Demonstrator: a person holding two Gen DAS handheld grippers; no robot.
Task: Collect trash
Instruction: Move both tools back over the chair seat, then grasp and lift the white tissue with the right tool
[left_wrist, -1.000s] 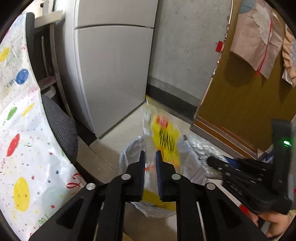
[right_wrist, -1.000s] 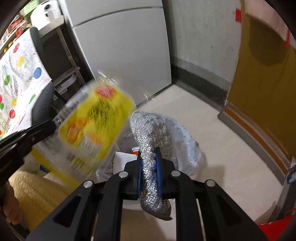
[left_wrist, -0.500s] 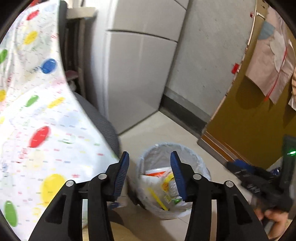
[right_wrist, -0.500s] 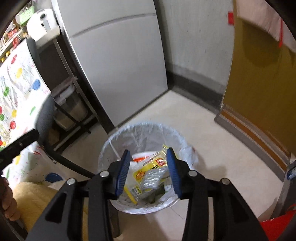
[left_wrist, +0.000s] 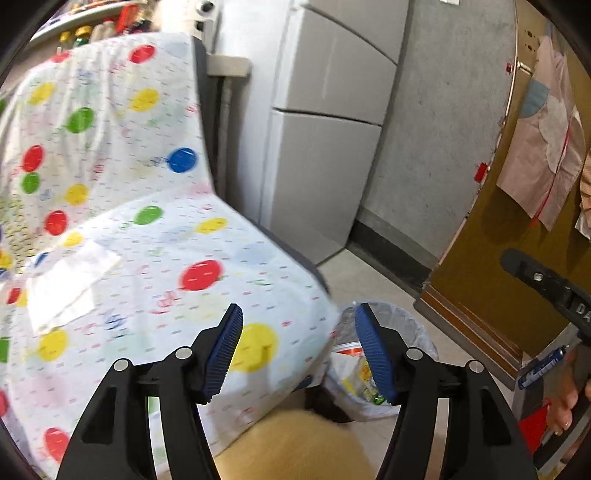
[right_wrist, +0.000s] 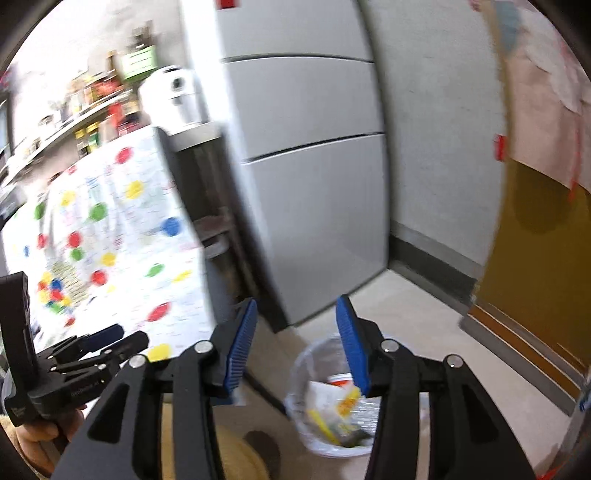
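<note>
My left gripper (left_wrist: 299, 347) is open and empty, above the edge of a table with a polka-dot cloth (left_wrist: 147, 240). My right gripper (right_wrist: 297, 339) is open and empty, above the floor. A white-lined trash bin (left_wrist: 402, 325) stands on the floor beside the table; it also shows in the right wrist view (right_wrist: 306, 369). Inside lie a yellow wrapper (right_wrist: 347, 400) and other packaging. A white paper sheet (left_wrist: 66, 280) lies on the cloth at the left. The left gripper shows in the right wrist view (right_wrist: 96, 350), the right one in the left wrist view (left_wrist: 546, 284).
A grey fridge (right_wrist: 306, 166) stands behind the bin, against a concrete wall. A brown door (left_wrist: 498, 258) is on the right with cloths hanging on it. A dark chair back (left_wrist: 203, 110) stands under the cloth. Shelves with jars (right_wrist: 96, 103) are far left.
Both grippers opened and dropped the yellow wrapper and the bubble wrap into the bin, then lifted and swung left towards the table.
</note>
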